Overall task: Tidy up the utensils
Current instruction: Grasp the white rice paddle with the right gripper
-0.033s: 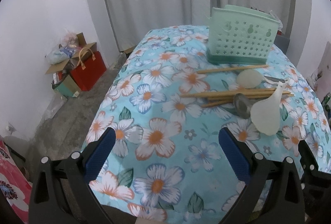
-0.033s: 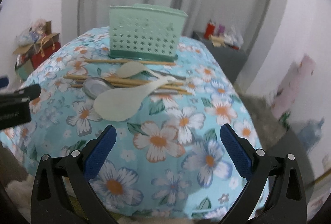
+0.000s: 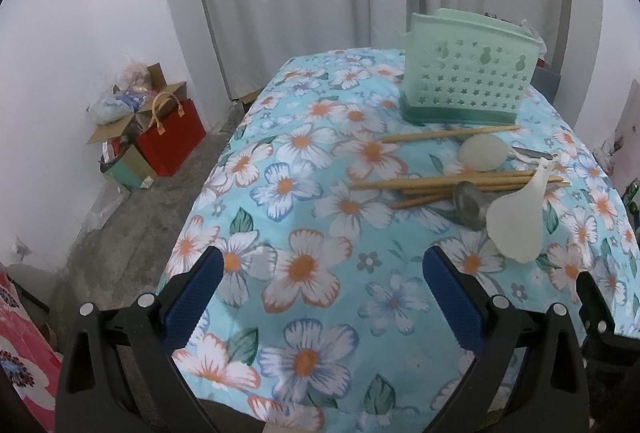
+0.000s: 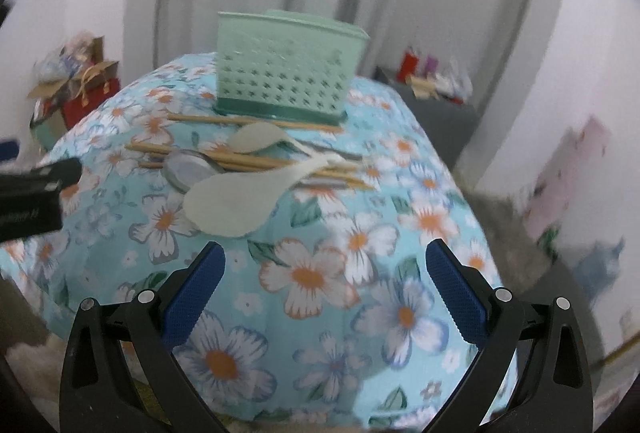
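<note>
Nothing has gone into the green holder [image 4: 290,67] yet, so the sorting looks to be at its very start. The holder stands upright at the far end of the flowered tablecloth [image 3: 304,265]. Just in front of it the utensils lie loose in a heap: a single chopstick [image 4: 256,122] nearest the holder, then a small pale scoop [image 4: 256,138], a bundle of chopsticks [image 3: 448,184], a metal spoon [image 4: 188,169] and a large white rice paddle [image 4: 236,203] resting across the bundle.

The left gripper [image 3: 322,291] hovers at the near left of the table, fingers spread wide and holding nothing. The right gripper [image 4: 325,287] hangs just short of the paddle, equally wide and empty.

The next move probably calls for the right gripper to advance and close on one piece, likely the paddle's handle, which lies uppermost.
</note>
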Tool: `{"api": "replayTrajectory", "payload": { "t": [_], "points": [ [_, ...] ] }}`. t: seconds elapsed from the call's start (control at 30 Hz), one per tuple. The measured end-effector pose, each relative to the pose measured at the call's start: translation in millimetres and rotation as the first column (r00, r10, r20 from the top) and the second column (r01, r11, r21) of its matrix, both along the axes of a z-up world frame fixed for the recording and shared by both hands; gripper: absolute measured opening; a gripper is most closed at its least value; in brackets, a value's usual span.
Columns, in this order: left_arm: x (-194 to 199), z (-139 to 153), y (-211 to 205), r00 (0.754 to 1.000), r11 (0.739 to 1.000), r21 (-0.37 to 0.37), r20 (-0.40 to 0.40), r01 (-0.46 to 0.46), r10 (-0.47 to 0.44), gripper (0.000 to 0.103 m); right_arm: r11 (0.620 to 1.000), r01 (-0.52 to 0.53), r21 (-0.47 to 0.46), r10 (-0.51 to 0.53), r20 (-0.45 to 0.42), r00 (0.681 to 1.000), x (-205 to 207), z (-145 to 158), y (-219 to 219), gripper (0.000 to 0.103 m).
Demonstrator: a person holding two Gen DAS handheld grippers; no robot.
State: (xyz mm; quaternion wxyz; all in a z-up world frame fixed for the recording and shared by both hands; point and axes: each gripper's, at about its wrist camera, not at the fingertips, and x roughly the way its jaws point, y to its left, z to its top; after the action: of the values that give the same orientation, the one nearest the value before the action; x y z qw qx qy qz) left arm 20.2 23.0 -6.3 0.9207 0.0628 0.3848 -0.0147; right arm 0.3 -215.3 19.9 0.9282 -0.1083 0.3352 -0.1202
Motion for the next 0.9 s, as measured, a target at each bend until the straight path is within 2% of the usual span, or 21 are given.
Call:
{"api": "replayTrajectory", "payload": {
  "t": [0.1,0.3,0.43,0.47,0.53,0.7,0.8,0.9],
  "points": [
    [8,-1,4,1.0,1.0,0.003,0.0,-0.004,0.004,0.098,0.996,-0.073,-0.05,0.075,0.021,0.997,2,-4,10,0.096],
    [28,-7,7,0.999,0.999,-0.004,0.0,0.039,-0.039,0.098,0.975,-0.16,-0.155,0.16,-0.018,0.987,18,-21,28,0.095],
    [41,-12,8,0.995,0.994,-0.052,-0.003,0.095,-0.096,0.098,0.948,-0.215,-0.233,0.202,-0.077,0.976,30,-37,40,0.078],
    [44,-13,9,0.994,0.992,-0.075,-0.004,0.106,-0.107,0.098,0.945,-0.223,-0.24,0.208,-0.088,0.974,31,-40,41,0.071],
    [48,-15,12,0.992,0.983,-0.131,0.001,0.127,-0.128,0.098,0.934,-0.247,-0.257,0.223,-0.118,0.968,37,-47,44,0.065],
    [52,-16,12,0.982,0.95,-0.248,0.049,0.191,-0.184,0.098,0.909,-0.275,-0.315,0.245,-0.131,0.961,48,-52,53,0.053],
    [55,-16,9,0.98,0.941,-0.273,0.053,0.2,-0.193,0.098,0.896,-0.295,-0.332,0.26,-0.146,0.955,51,-56,59,0.04],
    [56,-17,7,0.976,0.934,-0.286,0.047,0.216,-0.211,0.098,0.891,-0.312,-0.329,0.272,-0.164,0.948,53,-60,63,0.021]
  ]
}}
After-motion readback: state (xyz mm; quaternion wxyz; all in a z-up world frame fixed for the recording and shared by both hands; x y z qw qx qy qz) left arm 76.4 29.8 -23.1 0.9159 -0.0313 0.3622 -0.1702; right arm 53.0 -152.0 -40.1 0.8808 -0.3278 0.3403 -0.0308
